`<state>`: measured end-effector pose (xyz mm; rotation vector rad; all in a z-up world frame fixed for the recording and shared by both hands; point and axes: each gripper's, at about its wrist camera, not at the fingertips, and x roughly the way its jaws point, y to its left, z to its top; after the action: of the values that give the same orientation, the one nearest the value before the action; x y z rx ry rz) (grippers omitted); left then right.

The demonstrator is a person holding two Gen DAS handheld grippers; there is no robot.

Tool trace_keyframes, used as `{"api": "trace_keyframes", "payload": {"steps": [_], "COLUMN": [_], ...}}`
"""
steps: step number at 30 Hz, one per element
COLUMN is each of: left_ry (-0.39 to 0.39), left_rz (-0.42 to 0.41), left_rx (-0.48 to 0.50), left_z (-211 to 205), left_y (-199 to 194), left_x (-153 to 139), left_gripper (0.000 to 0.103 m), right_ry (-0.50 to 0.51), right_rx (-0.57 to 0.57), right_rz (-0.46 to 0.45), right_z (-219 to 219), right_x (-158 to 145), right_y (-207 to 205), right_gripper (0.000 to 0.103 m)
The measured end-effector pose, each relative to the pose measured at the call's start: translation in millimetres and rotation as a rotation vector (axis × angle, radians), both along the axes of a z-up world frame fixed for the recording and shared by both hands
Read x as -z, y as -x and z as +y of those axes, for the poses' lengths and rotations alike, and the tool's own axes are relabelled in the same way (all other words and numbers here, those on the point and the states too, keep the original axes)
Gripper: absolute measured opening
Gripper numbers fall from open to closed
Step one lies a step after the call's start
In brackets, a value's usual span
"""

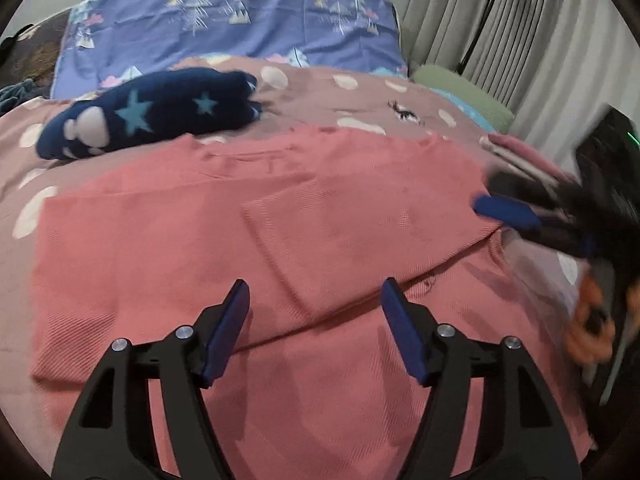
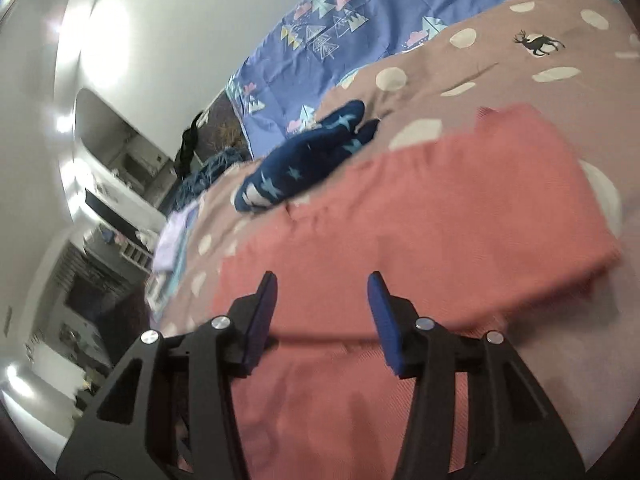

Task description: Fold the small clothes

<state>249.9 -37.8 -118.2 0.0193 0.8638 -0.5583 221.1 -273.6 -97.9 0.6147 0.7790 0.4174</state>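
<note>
Left tool (image 1: pixel 314 300), black frame with blue pads, nearest in its own view: jaws spread wide, nothing between them, hovering over the near part of the coral-pink ribbed knit garment (image 1: pixel 248 240). Right tool (image 2: pixel 322 292), same build: jaws about half apart, nothing gripped, also above the garment (image 2: pixel 400 216). From the left wrist view the right tool (image 1: pixel 516 208) shows blurred at the garment's right edge, one blue pad at that edge; contact cannot be told. An orange blurred shape (image 1: pixel 588 320) sits just right of the garment's near right corner; too smeared to identify.

The coral-pink garment lies spread flat on the bed, with one layer folded over so a diagonal edge runs across its middle. Under it is a dusty-pink bedcover with white spots and small deer prints (image 1: pixel 360 96), visible all around the garment (image 2: pixel 500 80).

Just beyond the garment's far left corner: a dark navy fleece item with light-blue stars and white blobs (image 1: pixel 152 116), bunched, lying on the bedcover close to the garment's far edge (image 2: pixel 308 156). Beyond the garment's far right corner: a small stack of folded pink and white cloth (image 1: pixel 516 152), partly hidden by the right tool.

Further back from the garment: a purple-blue sheet printed with trees and clouds (image 1: pixel 240 16), also seen from the right wrist (image 2: pixel 360 24). Far right of the garment: a green cushion (image 1: pixel 460 88), then grey pleated curtains (image 1: pixel 520 20) with a black floor lamp (image 1: pixel 492 0).
</note>
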Motion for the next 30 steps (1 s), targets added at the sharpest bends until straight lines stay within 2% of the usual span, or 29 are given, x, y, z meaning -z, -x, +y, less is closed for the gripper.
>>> {"api": "trace_keyframes", "payload": {"steps": [2, 4, 6, 7, 9, 14, 16, 19, 21, 23, 27, 30], "left_ry": [-0.043, -0.029, -0.004, 0.013, 0.043, 0.089, 0.079, 0.026, -0.020, -0.034, -0.057, -0.096], "left_rz": [0.047, 0.065, 0.077, 0.091, 0.086, -0.122, -0.190, -0.260, -0.269, -0.237, -0.096, -0.032], "left_rx": [-0.023, -0.054, -0.074, -0.067, -0.058, -0.057, -0.062, -0.094, -0.150, -0.217, -0.347, -0.411], "left_z": [-11.8, -15.9, -17.7, -18.6, -19.8, -10.5, -0.7, 21.2, 45.9, 75.3, 126.3, 145.5], "left_y": [-12.3, -20.8, -26.4, -29.9, -33.3, -20.5, -12.4, 0.5, 2.7, -1.9, -20.7, -27.1], "left_x": [8.3, 11.6, 9.8, 7.6, -5.0, -88.0, -115.7, -133.9, -130.5, -116.6, -62.0, -30.6], "left_gripper": [0.068, 0.068, 0.039, 0.004, 0.005, 0.005, 0.005, 0.005, 0.005, 0.005, 0.008, 0.019], "right_ry": [0.081, 0.084, 0.090, 0.113, 0.140, 0.126, 0.120, 0.124, 0.124, 0.122, 0.136, 0.141], "right_rx": [0.010, -0.009, -0.016, -0.012, -0.022, -0.026, -0.025, -0.025, -0.026, -0.028, -0.031, -0.032], "right_rz": [-0.022, -0.032, -0.030, -0.028, 0.010, -0.019, -0.017, -0.008, -0.007, -0.004, -0.002, -0.002], "right_z": [-2.9, -6.1, -5.1, -4.1, -0.7, -5.3, -6.3, -5.9, -5.6, -5.5, -3.2, -2.9], "right_x": [6.9, 14.2, 25.6, 28.9, 40.5, 39.7, 40.4, 42.1, 42.0, 42.1, 42.0, 42.5], "right_y": [14.5, 21.1, 22.6, 21.4, 16.6, 22.4, 22.6, 22.8, 22.9, 23.2, 22.2, 21.7], "right_gripper": [0.049, 0.049, 0.049, 0.049, 0.047, 0.047, 0.047, 0.047, 0.047, 0.047, 0.047, 0.048]}}
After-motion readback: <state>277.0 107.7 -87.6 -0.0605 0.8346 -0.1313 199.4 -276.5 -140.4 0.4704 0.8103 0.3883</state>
